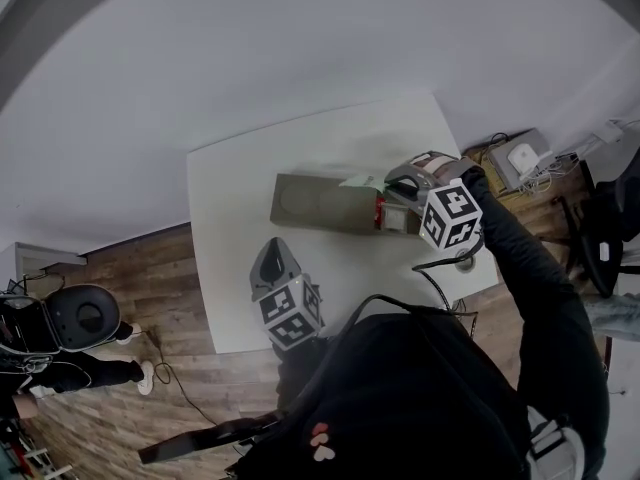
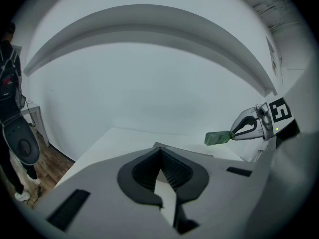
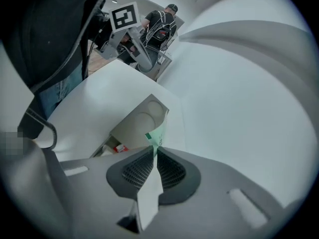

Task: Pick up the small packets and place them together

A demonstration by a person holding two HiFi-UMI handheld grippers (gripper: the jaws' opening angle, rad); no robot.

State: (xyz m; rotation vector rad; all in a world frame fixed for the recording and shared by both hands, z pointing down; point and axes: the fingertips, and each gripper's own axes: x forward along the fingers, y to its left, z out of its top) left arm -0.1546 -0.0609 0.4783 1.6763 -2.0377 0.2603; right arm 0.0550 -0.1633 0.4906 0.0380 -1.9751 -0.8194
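Right gripper (image 3: 153, 151) fingers (image 3: 134, 172) pinching one green packet (image 3: 157, 132), left gripper (image 2: 160, 151) fingers (image 2: 142, 171) closed, empty

Right gripper (image 3: 153, 152): jaws are closed on a small green-and-white packet (image 3: 156, 136), which is pinched by its lower edge and seen against the right-hand edge of the tray (image 3: 134, 126). The grey-brown tray is laid on the white table (image 3: 99, 98). A round recess is noted at the tray's far end, and a red item (image 3: 120, 148) is lodged in its near end. Beyond the tray's far end the left gripper (image 3: 144, 61) is seen, with a person in black (image 3: 162, 21) further back.
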